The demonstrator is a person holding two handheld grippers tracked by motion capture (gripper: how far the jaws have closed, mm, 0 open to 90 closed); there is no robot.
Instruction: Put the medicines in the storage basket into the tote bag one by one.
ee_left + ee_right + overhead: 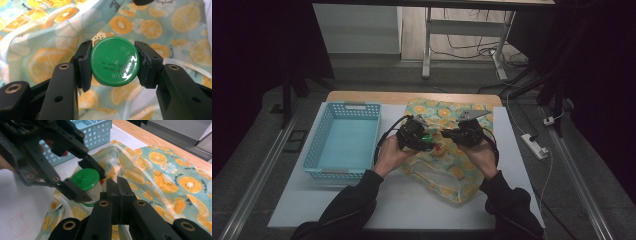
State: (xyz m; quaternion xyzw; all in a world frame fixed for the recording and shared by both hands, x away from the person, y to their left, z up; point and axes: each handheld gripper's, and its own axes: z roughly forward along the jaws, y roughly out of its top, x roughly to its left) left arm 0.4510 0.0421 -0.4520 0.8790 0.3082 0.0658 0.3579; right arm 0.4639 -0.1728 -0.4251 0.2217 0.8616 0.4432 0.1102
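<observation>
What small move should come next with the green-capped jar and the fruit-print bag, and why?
Probably lift the left gripper up, drawing the green-lidded jar clear of the orange-slice-print fabric bag. Its jaws clamp the lid's sides, the right gripper is shut on the bag's edge beside it, and the perforated light-blue plastic basket waits to the left.

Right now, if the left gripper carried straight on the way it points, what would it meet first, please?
Probably the fruit-print bag: the left gripper, shut on the green-capped jar, points at that fabric, though its depth is unclear.
</observation>
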